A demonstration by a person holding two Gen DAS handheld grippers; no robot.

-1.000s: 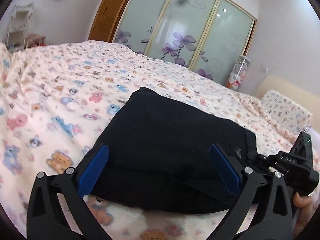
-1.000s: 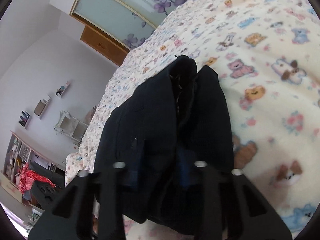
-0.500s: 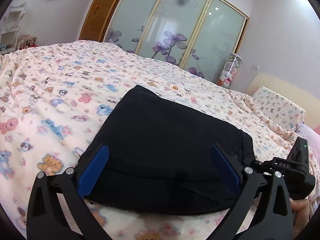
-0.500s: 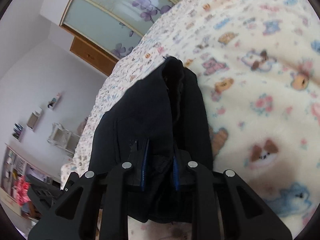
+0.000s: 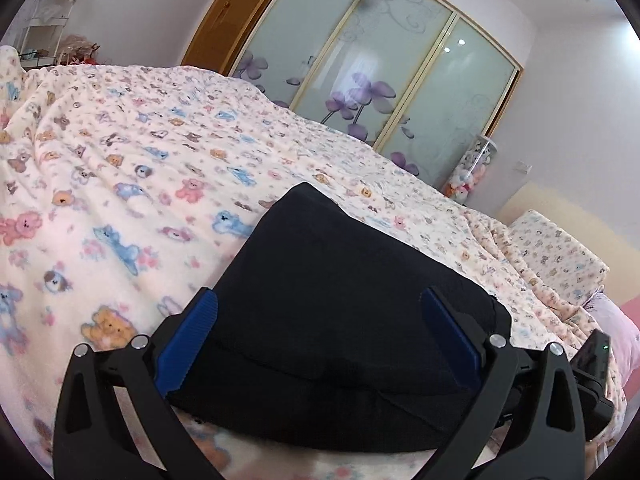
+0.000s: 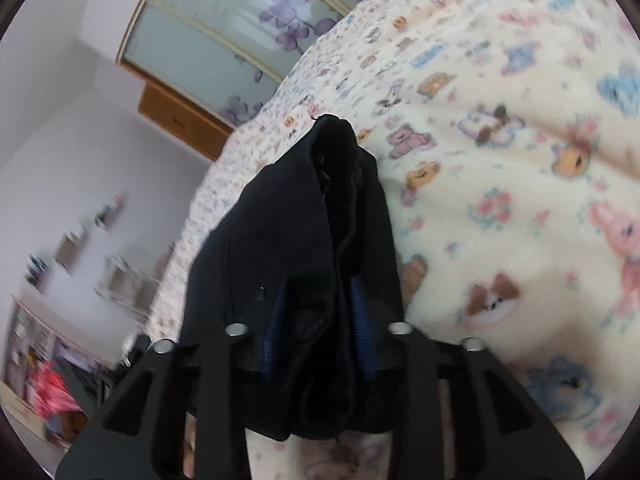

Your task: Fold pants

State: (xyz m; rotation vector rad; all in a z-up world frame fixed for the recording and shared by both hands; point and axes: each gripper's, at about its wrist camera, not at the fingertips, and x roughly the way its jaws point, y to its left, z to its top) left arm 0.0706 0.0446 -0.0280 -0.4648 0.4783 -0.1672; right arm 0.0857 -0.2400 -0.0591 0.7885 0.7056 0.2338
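Note:
The black pants (image 5: 340, 304) lie folded into a thick block on the teddy-print blanket (image 5: 120, 200). My left gripper (image 5: 320, 294) is open wide above the near edge of the block, one blue pad (image 5: 192, 336) at each side, pressing on nothing. In the right wrist view the pants (image 6: 288, 220) show end-on, their layers stacked. My right gripper (image 6: 319, 282) is at the end of the stack and its jaws are opening. A bunch of folded layers still sits between its blue pads (image 6: 360, 320), loose rather than pinched.
The blanket covers the whole bed, with a pillow (image 5: 560, 256) at the right. Sliding wardrobe doors with purple flowers (image 5: 360, 80) and a wooden door (image 5: 224, 20) stand behind the bed. The right tool's black housing (image 5: 592, 360) shows beside the pants.
The right gripper's pads were squeezed close on the pants' layers and now stand wider apart. The pants stay in place. The left gripper stays open over them, barely moved.

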